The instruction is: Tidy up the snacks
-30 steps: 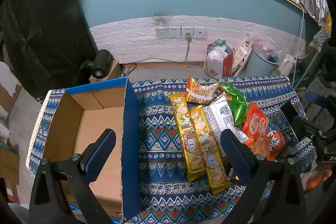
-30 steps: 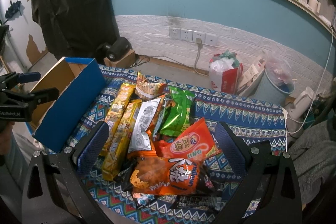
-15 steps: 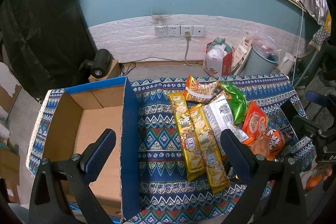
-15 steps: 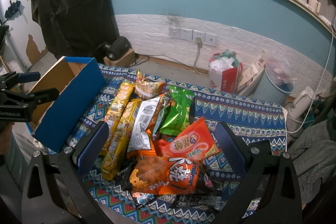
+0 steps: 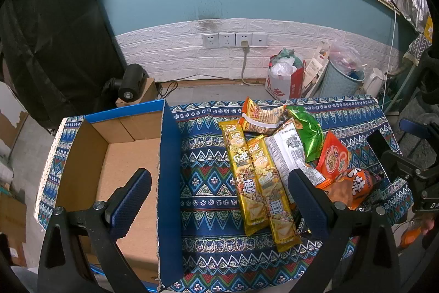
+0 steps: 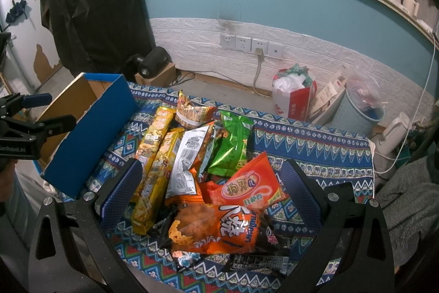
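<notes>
A pile of snack bags lies on the patterned tablecloth (image 5: 208, 177). In it are two long yellow packs (image 5: 255, 177) (image 6: 156, 155), a white bag (image 6: 189, 158), a green bag (image 6: 233, 142), an orange bag (image 6: 247, 188) and an orange puff bag (image 6: 216, 229). An empty blue cardboard box (image 5: 115, 172) (image 6: 90, 133) stands at the left. My left gripper (image 5: 219, 191) hovers open above the box wall and the cloth. Over the puff bag my right gripper (image 6: 211, 188) hangs open, holding nothing.
Behind the table, on the floor by the wall, are a red-and-white bag (image 5: 285, 78), a light blue bin (image 5: 340, 78) and a black lamp on a small box (image 5: 131, 84). A dark phone-like slab (image 5: 380, 147) lies at the table's right edge.
</notes>
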`<state>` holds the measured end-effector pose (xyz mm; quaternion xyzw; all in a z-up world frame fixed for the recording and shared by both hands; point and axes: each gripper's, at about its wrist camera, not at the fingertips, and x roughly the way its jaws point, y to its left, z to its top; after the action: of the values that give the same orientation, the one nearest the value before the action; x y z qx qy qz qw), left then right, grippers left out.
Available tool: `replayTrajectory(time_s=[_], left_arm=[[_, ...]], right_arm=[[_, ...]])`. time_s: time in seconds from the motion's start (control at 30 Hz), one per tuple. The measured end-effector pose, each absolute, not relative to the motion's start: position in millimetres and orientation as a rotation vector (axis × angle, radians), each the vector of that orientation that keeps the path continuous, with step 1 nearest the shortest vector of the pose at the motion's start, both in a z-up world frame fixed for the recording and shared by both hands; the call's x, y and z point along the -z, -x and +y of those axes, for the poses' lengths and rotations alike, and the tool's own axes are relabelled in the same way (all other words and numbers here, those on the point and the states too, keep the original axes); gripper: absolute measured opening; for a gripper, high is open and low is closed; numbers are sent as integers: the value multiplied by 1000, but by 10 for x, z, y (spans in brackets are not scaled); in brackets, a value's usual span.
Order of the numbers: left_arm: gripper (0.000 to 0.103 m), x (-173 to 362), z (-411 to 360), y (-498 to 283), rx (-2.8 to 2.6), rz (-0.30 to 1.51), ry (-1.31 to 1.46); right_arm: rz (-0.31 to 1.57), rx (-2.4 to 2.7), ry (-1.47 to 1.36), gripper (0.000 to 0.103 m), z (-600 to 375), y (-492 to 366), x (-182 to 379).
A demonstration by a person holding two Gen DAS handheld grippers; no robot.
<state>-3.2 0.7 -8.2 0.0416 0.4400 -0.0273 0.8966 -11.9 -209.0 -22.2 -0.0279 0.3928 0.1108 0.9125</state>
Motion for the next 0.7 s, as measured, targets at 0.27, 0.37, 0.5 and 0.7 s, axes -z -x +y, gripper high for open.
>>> replayTrajectory(time_s=[0.27, 0.37, 0.5, 0.7], left_arm=[[101, 81, 7, 28, 55, 912, -87], [101, 80, 6, 26, 55, 912, -87], [101, 89, 15, 41, 55, 913, -88], [101, 87, 11, 42, 56, 913, -89]], right_arm=[[811, -227, 57, 99, -2097, 124, 225], [811, -227, 56, 99, -2098, 121, 225], [812, -228, 58, 99, -2098, 121, 225], [812, -228, 57, 99, -2094, 116, 226]])
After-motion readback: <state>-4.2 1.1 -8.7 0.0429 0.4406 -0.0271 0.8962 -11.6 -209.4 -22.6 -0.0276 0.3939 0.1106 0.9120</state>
